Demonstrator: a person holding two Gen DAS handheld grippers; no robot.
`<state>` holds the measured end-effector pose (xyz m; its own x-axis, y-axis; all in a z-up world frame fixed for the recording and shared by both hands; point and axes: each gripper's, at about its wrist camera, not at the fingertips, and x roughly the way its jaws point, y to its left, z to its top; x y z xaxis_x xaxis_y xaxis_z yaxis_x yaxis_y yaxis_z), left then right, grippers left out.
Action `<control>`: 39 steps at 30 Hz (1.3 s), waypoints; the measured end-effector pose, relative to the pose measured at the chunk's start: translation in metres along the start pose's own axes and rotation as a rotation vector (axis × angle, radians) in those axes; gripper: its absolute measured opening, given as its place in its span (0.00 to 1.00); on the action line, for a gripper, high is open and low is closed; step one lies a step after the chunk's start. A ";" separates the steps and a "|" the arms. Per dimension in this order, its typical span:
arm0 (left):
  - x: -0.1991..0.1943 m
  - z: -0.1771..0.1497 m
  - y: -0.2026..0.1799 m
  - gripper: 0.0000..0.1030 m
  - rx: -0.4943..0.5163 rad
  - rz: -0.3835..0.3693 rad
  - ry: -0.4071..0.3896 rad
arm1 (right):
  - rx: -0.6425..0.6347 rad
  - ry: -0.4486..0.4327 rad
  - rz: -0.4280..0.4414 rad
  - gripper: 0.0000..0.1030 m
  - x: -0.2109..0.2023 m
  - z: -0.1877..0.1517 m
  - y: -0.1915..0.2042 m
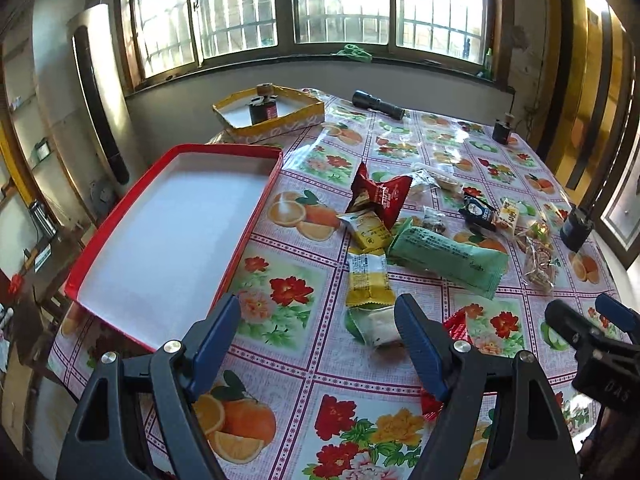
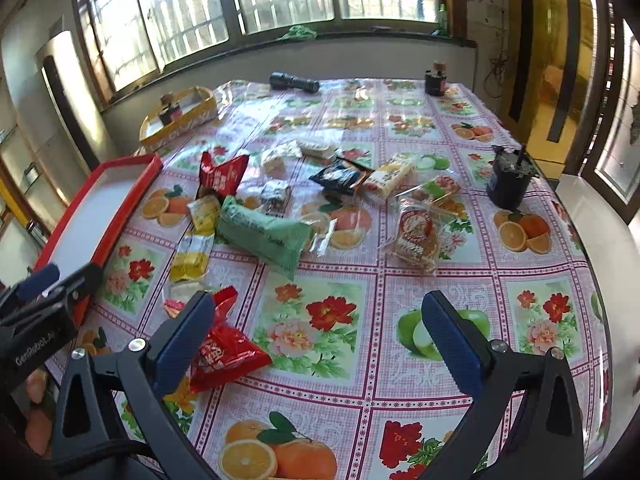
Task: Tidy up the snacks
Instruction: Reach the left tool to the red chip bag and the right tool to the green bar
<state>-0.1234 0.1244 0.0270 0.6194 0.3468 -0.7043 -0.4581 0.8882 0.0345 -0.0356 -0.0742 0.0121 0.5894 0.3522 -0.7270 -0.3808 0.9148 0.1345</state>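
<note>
Several wrapped snacks lie in the middle of the table: a long green pack (image 1: pixel 448 258) (image 2: pixel 264 236), yellow packs (image 1: pixel 366 276) (image 2: pixel 192 256), a dark red pack (image 1: pixel 380 196) (image 2: pixel 220 176), a black pack (image 2: pixel 340 176) and clear-wrapped biscuits (image 2: pixel 414 236). A red shiny pack (image 2: pixel 224 352) lies at the near edge. A red tray with a white, bare floor (image 1: pixel 172 232) (image 2: pixel 96 216) sits at the left. My left gripper (image 1: pixel 318 332) is open and empty, near the tray's corner. My right gripper (image 2: pixel 316 334) is open and empty above the cloth, beside the red pack.
A yellow box (image 1: pixel 276 120) holding a small dark jar stands at the back left. A black flashlight (image 1: pixel 378 105) and a dark jar (image 2: pixel 435 80) lie at the back. A dark pot (image 2: pixel 508 184) stands at the right. The table edge runs along the right.
</note>
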 end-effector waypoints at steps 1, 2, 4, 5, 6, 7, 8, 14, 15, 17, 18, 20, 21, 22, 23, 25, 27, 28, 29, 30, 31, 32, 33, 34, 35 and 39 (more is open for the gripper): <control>0.000 -0.002 0.000 0.77 -0.004 0.000 0.001 | 0.009 -0.008 -0.003 1.00 -0.001 0.000 -0.001; 0.000 -0.003 -0.001 0.77 -0.007 -0.001 0.002 | 0.020 -0.002 -0.008 1.00 -0.001 0.000 -0.003; 0.000 -0.006 -0.002 0.77 -0.011 -0.008 0.006 | 0.036 0.008 -0.035 1.00 -0.001 -0.001 -0.006; 0.001 -0.008 -0.003 0.77 -0.011 -0.011 0.008 | 0.036 -0.001 -0.051 1.00 -0.002 -0.002 -0.007; 0.001 -0.009 -0.004 0.77 -0.008 -0.013 0.010 | 0.034 -0.007 -0.059 1.00 -0.002 -0.003 -0.008; 0.002 -0.012 -0.006 0.77 -0.004 -0.015 0.018 | 0.036 -0.009 -0.062 1.00 -0.002 -0.005 -0.010; 0.002 -0.014 -0.006 0.77 -0.004 -0.018 0.021 | 0.041 -0.011 -0.058 1.00 -0.002 -0.006 -0.012; 0.004 -0.021 -0.013 0.77 0.003 -0.030 0.043 | 0.157 0.016 0.035 1.00 0.001 -0.016 -0.035; 0.004 -0.022 -0.014 0.77 0.006 -0.028 0.043 | 0.141 0.031 0.032 1.00 0.003 -0.016 -0.034; 0.002 -0.024 -0.016 0.77 0.011 -0.032 0.042 | 0.103 0.039 0.021 1.00 0.003 -0.018 -0.029; 0.001 -0.026 -0.016 0.77 0.017 -0.028 0.043 | 0.091 0.047 0.022 1.00 0.004 -0.019 -0.027; 0.001 -0.028 -0.018 0.77 0.029 -0.019 0.042 | 0.064 0.047 0.021 1.00 0.004 -0.023 -0.023; 0.001 -0.029 -0.018 0.77 0.034 -0.020 0.043 | 0.045 0.051 0.014 1.00 0.005 -0.024 -0.020; 0.001 -0.031 -0.019 0.77 0.038 -0.025 0.046 | 0.033 0.057 0.012 1.00 0.006 -0.025 -0.019; 0.001 -0.031 -0.018 0.77 0.040 -0.026 0.047 | 0.028 0.062 0.013 1.00 0.007 -0.027 -0.018; 0.002 -0.033 -0.018 0.77 0.042 -0.029 0.052 | 0.029 0.079 0.021 1.00 0.010 -0.028 -0.018; 0.001 -0.034 -0.017 0.77 0.040 -0.029 0.054 | 0.030 0.087 0.024 1.00 0.011 -0.029 -0.018; 0.000 -0.034 -0.017 0.77 0.039 -0.024 0.051 | 0.028 0.091 0.020 1.00 0.012 -0.030 -0.018; -0.001 -0.035 -0.017 0.77 0.039 -0.017 0.048 | 0.025 0.098 0.017 1.00 0.013 -0.030 -0.017; -0.003 -0.035 -0.017 0.77 0.038 -0.008 0.044 | 0.022 0.103 0.016 1.00 0.014 -0.030 -0.018; -0.003 -0.035 -0.017 0.77 0.038 -0.004 0.042 | 0.020 0.108 0.013 1.00 0.015 -0.031 -0.018; -0.004 -0.036 -0.017 0.77 0.039 -0.001 0.043 | 0.021 0.114 0.007 1.00 0.016 -0.031 -0.019; -0.004 -0.037 -0.018 0.77 0.041 0.005 0.046 | 0.024 0.128 -0.007 1.00 0.018 -0.032 -0.020; -0.004 -0.037 -0.018 0.77 0.041 0.006 0.049 | 0.029 0.142 -0.018 1.00 0.020 -0.032 -0.022; -0.003 -0.038 -0.018 0.77 0.041 0.005 0.053 | 0.034 0.153 -0.023 1.00 0.021 -0.033 -0.024; 0.001 -0.042 -0.021 0.77 0.052 0.000 0.081 | 0.049 0.166 -0.038 1.00 0.023 -0.037 -0.031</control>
<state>-0.1398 0.0934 -0.0043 0.5644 0.3233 -0.7596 -0.4234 0.9033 0.0698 -0.0365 -0.1019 -0.0332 0.4752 0.2839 -0.8328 -0.3229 0.9367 0.1351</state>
